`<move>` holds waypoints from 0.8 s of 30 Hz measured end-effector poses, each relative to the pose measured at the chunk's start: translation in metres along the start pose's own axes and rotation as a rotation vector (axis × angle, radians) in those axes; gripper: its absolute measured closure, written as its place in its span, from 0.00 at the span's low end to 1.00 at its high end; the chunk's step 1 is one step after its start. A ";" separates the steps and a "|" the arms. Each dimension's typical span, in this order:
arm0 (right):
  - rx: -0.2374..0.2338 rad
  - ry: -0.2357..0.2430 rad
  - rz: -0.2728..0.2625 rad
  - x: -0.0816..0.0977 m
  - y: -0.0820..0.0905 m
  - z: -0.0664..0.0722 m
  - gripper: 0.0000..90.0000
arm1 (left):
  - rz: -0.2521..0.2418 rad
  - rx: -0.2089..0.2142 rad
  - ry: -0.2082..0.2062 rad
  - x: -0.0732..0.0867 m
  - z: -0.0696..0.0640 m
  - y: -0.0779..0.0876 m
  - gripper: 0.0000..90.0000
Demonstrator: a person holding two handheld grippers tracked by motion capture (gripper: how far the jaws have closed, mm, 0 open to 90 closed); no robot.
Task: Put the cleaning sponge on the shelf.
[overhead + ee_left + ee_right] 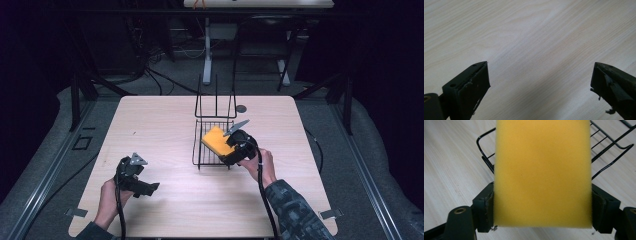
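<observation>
- My right gripper (231, 150) clamps the yellow sponge (217, 140) by its sides, over the wire rack (214, 125) at the desk's (150, 125) middle.
- My left gripper (150, 189), jaws spread and holding nothing, hovers near the desk's front left corner.

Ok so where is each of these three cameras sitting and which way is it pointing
High view: above the person's side, facing forward and down on the table; both forearms, left tongs and right tongs show.
Left gripper view: on the left tongs, facing bare tabletop between spread jaws.
Right gripper view: on the right tongs, facing the yellow sponge they clamp over the wire rack.
Shared: sponge and rack, high and right views.
</observation>
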State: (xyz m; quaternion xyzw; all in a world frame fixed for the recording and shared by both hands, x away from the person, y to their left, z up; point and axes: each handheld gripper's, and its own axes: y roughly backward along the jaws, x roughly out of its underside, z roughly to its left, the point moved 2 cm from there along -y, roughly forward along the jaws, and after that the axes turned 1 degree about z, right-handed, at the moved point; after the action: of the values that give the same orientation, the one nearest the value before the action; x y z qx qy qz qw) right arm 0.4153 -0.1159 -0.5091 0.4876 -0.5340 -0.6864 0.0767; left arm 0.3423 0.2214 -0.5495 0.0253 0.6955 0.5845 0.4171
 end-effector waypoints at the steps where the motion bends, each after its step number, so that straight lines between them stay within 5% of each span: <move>1: 0.002 0.002 0.010 0.000 -0.002 0.001 0.25 | 0.000 0.000 -0.001 0.000 0.000 0.000 0.02; 24: 0.038 -0.048 0.047 -0.002 -0.030 0.000 0.25 | 0.005 -0.002 -0.002 0.000 0.000 0.000 0.02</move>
State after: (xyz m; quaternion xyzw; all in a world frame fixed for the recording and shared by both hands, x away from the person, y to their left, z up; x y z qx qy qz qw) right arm 0.4287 -0.1018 -0.5318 0.4599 -0.5598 -0.6857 0.0709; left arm 0.3423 0.2216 -0.5499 0.0271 0.6944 0.5862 0.4165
